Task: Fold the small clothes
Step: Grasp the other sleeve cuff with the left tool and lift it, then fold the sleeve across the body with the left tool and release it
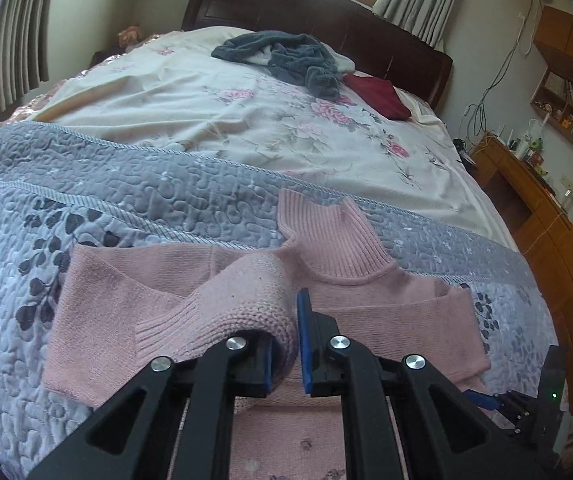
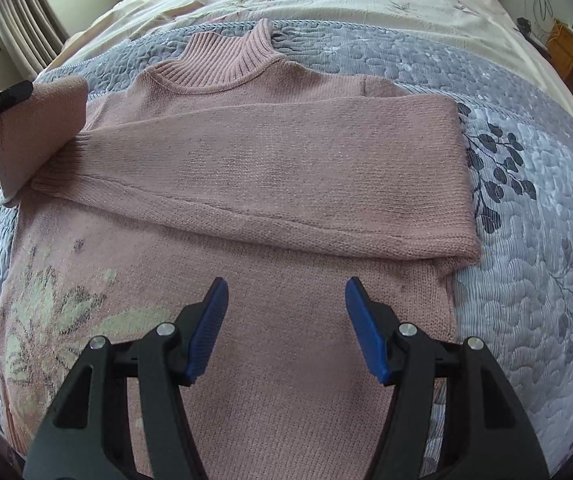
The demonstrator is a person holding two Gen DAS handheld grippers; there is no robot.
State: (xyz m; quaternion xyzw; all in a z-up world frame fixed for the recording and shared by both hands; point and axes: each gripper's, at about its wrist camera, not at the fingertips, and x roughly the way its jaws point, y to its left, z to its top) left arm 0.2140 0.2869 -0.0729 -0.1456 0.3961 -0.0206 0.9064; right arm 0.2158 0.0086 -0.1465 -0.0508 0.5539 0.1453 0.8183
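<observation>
Sweater [image 2: 246, 184] flat on bed cover [image 2: 526, 240], right sleeve [image 2: 270, 168] already folded across chest, left sleeve [image 1: 230, 312] clamped in left tongs [image 1: 284, 344] mid-fold, right tongs [image 2: 286, 328] spread apart above, body fold not yet done.

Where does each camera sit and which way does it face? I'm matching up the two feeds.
Left wrist: rides on the left tongs, looking up the bed toward the headboard; its own black arms and blue pads clamp a sleeve of the pink sweater; the right tongs' tip shows at lower right.
Right wrist: rides on the right tongs, looking down at the sweater's body; its pads stand open, and the left tongs show at the left edge holding the sleeve.
Shared: the sweater, the grey quilt, the floral sheet.
</observation>
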